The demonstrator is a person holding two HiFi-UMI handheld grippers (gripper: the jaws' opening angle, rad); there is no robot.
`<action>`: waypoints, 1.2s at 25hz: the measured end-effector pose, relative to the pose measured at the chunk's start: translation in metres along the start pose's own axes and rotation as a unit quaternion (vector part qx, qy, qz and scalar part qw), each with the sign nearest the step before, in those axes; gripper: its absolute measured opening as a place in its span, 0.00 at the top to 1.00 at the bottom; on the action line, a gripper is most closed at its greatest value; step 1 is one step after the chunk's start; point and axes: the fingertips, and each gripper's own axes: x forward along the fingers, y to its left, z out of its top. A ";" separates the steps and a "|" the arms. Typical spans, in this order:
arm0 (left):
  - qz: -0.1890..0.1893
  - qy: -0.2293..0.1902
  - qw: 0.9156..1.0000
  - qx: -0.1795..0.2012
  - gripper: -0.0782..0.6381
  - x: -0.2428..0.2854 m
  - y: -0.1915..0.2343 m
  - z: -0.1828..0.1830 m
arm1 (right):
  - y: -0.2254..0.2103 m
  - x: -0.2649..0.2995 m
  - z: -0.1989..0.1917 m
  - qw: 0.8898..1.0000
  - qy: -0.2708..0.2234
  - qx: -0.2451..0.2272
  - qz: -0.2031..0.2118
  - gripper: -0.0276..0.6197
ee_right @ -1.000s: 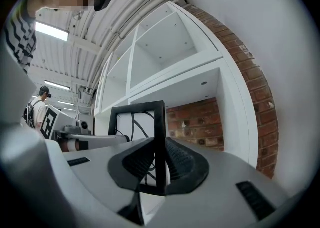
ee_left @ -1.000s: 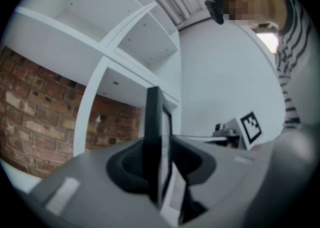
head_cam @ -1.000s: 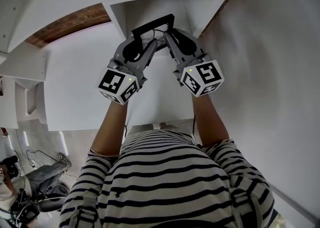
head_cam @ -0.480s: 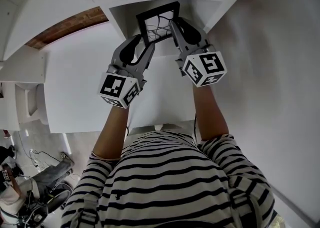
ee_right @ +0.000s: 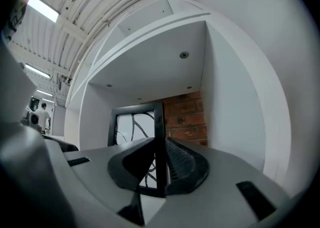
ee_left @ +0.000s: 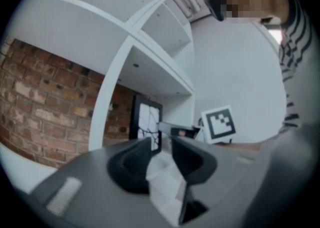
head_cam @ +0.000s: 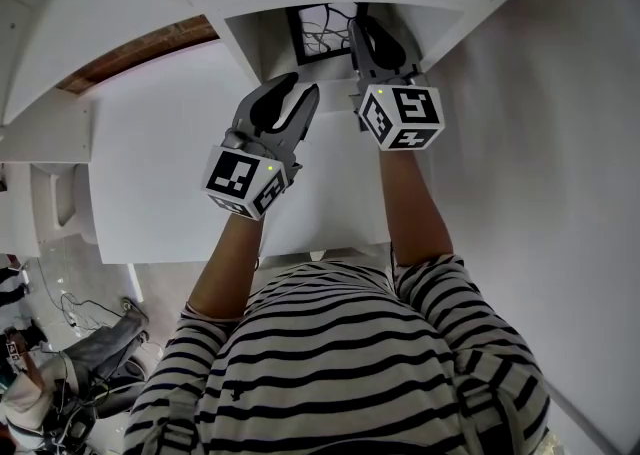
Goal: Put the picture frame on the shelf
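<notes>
The picture frame (head_cam: 318, 31), black with a white pane crossed by dark lines, stands upright inside a compartment of the white shelf (head_cam: 250, 43). My right gripper (head_cam: 362, 27) reaches into that compartment and is shut on the frame's right edge (ee_right: 160, 137). My left gripper (head_cam: 302, 89) hangs in front of the compartment, apart from the frame; its jaws are closing with nothing between them. In the left gripper view the frame (ee_left: 145, 122) stands beyond my left gripper (ee_left: 161, 144), beside the right gripper's marker cube (ee_left: 220, 123).
The shelf unit (ee_left: 115, 71) has several open compartments with a brick wall (ee_left: 35, 96) behind them. A white wall (head_cam: 540, 143) runs close along the right. Cables and dark gear (head_cam: 80, 363) lie on the floor at lower left.
The frame has gone up and deeper into the compartment with the right gripper. The left gripper has let go of it and drawn back toward me.
</notes>
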 end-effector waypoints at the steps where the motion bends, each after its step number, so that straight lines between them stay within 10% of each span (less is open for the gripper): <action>1: -0.002 0.001 1.000 -0.002 0.72 0.000 0.000 -0.001 | -0.001 0.002 -0.001 1.000 0.002 -0.006 -0.005 0.86; 30: -0.016 0.005 1.000 -0.010 0.78 0.005 -0.004 -0.004 | -0.001 0.004 -0.015 0.999 0.014 -0.037 -0.005 0.86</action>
